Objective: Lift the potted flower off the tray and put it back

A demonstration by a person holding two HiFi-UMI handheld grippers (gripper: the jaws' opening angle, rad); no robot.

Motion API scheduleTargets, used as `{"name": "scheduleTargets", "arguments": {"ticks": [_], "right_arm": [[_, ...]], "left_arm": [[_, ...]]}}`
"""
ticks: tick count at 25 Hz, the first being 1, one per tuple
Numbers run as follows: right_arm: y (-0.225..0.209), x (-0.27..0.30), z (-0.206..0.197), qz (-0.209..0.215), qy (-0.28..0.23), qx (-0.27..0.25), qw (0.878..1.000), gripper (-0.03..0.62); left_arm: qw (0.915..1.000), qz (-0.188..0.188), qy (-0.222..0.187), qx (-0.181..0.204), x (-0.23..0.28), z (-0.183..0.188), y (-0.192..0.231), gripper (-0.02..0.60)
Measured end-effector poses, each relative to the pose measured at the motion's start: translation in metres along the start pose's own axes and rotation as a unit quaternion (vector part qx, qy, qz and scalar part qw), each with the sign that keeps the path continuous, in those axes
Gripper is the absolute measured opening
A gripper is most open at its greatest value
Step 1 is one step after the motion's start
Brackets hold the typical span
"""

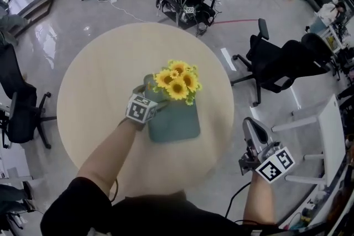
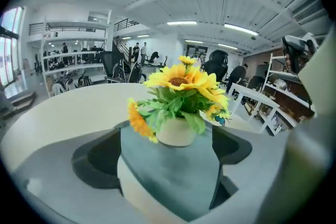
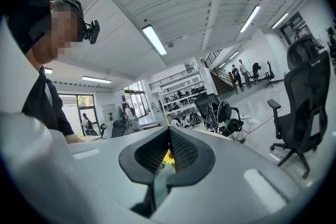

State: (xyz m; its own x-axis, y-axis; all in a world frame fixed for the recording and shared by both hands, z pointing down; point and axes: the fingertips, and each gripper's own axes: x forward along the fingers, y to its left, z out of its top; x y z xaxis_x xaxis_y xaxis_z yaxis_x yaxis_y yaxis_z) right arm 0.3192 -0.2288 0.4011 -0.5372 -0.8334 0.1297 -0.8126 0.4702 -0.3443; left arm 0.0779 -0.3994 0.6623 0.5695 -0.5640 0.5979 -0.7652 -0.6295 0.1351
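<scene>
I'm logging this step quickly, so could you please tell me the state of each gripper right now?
Left gripper: open, tongs apart before the potted sunflowers, gripping nothing.
Right gripper: shut, holding nothing.

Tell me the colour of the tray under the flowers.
Muted teal green; the tray shows best in head view.

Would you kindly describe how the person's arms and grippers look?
The left gripper and right gripper have pale grey bodies with dark pads, ribbed on the right one. Each carries a cube of black-and-white square markers. A black cable hangs below the right gripper. The person wears a black short-sleeved top.
</scene>
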Motion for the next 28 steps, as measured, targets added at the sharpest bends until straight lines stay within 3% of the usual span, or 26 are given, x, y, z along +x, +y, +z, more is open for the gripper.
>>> {"name": "scheduleTargets", "arguments": {"ticks": [4, 8, 15, 22, 28], "right_arm": [[0.019, 0.014, 0.017, 0.007, -0.004, -0.015, 1.0, 0.014], [0.039, 0.032, 0.03, 0.016, -0.002, -0.027, 1.0, 0.014], [0.085, 0.066, 0.052, 0.037, 0.009, -0.047, 0.998, 0.014], [0.137, 0.101, 0.072, 0.069, 0.023, -0.07, 0.995, 0.014], [0.165, 0.119, 0.081, 0.095, 0.024, -0.074, 0.992, 0.014]], "left_arm": [[0.9999, 0.007, -0.003, -0.009, -0.043, -0.002, 0.019, 0.533], [0.999, 0.011, -0.034, -0.029, -0.099, 0.012, 0.042, 0.512], [0.989, 0.03, -0.127, -0.07, -0.222, 0.057, 0.077, 0.27], [0.9683, 0.042, -0.228, -0.093, -0.34, 0.104, 0.085, 0.115], [0.9553, 0.038, -0.276, -0.097, -0.418, 0.122, 0.082, -0.002]]}}
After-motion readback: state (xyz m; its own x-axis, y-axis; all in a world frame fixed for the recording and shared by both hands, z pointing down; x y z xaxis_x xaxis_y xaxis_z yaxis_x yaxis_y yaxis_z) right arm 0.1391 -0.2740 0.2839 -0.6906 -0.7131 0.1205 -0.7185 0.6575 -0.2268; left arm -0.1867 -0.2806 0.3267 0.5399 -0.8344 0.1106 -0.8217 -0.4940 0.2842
